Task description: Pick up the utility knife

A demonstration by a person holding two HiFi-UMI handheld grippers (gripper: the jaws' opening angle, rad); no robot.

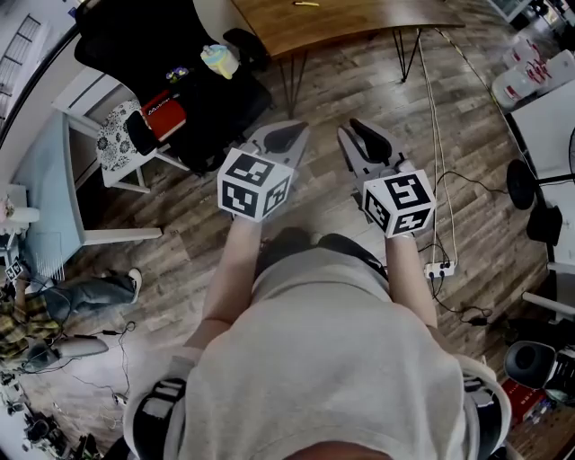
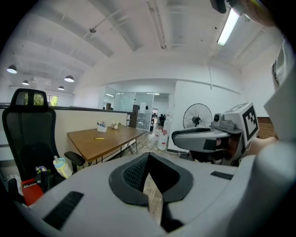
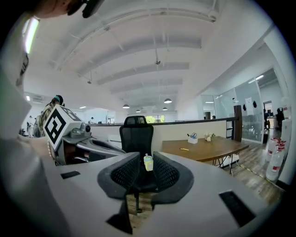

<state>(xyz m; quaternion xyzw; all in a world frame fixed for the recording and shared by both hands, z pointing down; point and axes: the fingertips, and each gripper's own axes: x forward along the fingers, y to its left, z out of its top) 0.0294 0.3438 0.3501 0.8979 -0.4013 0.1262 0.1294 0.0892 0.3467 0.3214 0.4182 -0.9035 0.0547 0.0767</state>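
Note:
A small yellow object, which looks like the utility knife (image 1: 305,4), lies on the brown wooden table (image 1: 359,22) far ahead of both grippers; it also shows in the left gripper view (image 2: 99,138) and the right gripper view (image 3: 184,149). The person holds both grippers in the air over the wood floor, well short of the table. My left gripper (image 1: 283,137) (image 2: 148,157) has its fingertips meeting, with nothing held. My right gripper (image 1: 364,139) (image 3: 148,164) stands open and empty; a bottle far behind shows through its gap.
A black office chair (image 1: 153,54) carrying a pale bottle (image 1: 220,61) and a red item (image 1: 162,115) stands at the left front. A white side table (image 1: 117,144) is beside it. A power strip with cables (image 1: 440,268) lies on the floor at the right. A pen cup (image 3: 193,138) sits on the table.

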